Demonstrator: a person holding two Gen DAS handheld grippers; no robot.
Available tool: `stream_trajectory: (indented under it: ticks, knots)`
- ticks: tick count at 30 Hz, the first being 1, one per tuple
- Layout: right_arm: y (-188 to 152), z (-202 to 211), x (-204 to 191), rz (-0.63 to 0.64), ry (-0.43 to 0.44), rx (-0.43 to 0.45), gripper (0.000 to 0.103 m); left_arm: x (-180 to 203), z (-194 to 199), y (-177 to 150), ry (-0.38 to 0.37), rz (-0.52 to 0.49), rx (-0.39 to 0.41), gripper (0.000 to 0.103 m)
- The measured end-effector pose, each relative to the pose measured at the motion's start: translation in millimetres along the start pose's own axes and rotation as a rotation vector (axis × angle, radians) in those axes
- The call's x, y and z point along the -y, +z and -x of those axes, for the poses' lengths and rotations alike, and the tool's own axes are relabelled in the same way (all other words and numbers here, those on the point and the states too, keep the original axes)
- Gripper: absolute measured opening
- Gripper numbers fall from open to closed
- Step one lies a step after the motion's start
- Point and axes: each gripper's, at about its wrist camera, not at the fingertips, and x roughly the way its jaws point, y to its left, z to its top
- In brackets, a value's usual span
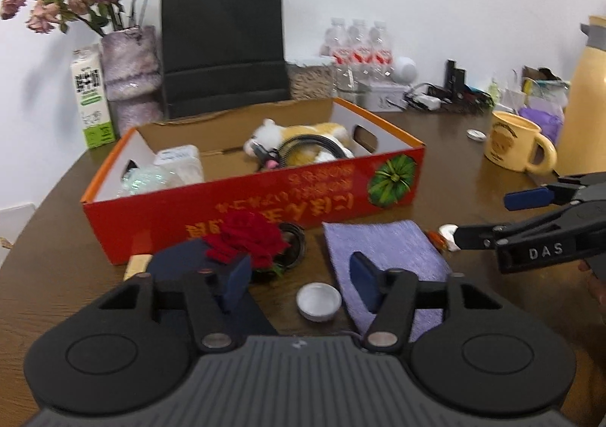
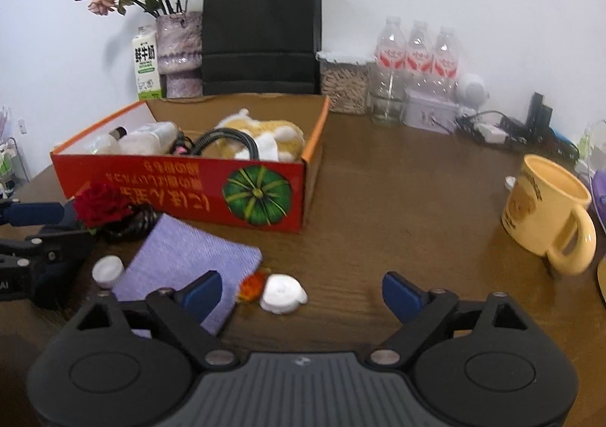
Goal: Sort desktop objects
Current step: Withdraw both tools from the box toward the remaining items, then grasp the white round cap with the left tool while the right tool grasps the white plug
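A red cardboard box [image 1: 257,196] [image 2: 181,184] stands on the brown table with a plush toy [image 1: 303,135], a black loop and clear bottles inside. In front of it lie a red rose [image 1: 246,237] [image 2: 100,203], a purple cloth [image 1: 382,252] [image 2: 189,260], a small white cap [image 1: 319,302] [image 2: 108,269], a white roll [image 2: 282,292] and a small orange piece [image 2: 252,287]. My left gripper [image 1: 301,281] [image 2: 49,226] hangs open over the cap, its pads touching nothing. My right gripper [image 2: 303,296] [image 1: 488,216] stands wide open just above the white roll.
A yellow mug [image 2: 545,207] [image 1: 519,143] stands at the right. Along the back wall are a black paper bag [image 2: 261,29], a vase of dried roses [image 2: 178,52], a milk carton [image 2: 146,63], water bottles [image 2: 416,59] and cables. A dark blue flat item [image 1: 181,260] lies under my left finger.
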Motion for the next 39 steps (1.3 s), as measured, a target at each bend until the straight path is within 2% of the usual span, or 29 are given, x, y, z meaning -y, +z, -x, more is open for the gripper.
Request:
stream_trajectory:
  ticks: [3, 7, 9, 13, 17, 25, 27, 31, 32, 39]
  knots:
    - [-3, -2, 2, 0.004, 0.001, -0.011, 0.081, 4, -3, -1, -0.012, -0.010, -0.015, 0.051]
    - [-5, -4, 4, 0.017, 0.008, -0.021, 0.076, 7, -12, -3, -0.012, -0.015, -0.055, 0.051]
    - [-6, -7, 5, 0.024, 0.012, -0.030, 0.070, 8, -17, -5, -0.006, -0.010, -0.076, 0.050]
    - [-4, -13, 5, 0.034, 0.025, -0.041, 0.062, 9, -24, -7, 0.001, 0.003, -0.102, 0.042]
    - [-2, -17, 5, 0.035, 0.042, -0.041, 0.056, 10, -30, -9, 0.008, 0.014, -0.123, 0.038]
    - [-2, -26, 6, 0.032, 0.073, -0.047, 0.046, 11, -35, -8, 0.013, 0.028, -0.131, 0.036]
    - [-2, -27, 5, 0.036, 0.079, -0.041, 0.042, 10, -35, -8, 0.000, 0.041, -0.131, 0.030]
    - [-4, -26, 3, 0.045, 0.084, -0.027, 0.033, 8, -35, -9, -0.008, 0.051, -0.126, 0.029]
    - [-4, -26, 3, 0.047, 0.086, -0.025, 0.027, 8, -35, -9, -0.009, 0.055, -0.126, 0.029]
    - [-3, -24, 2, 0.035, 0.081, -0.020, 0.027, 6, -33, -7, -0.003, 0.069, -0.120, 0.029]
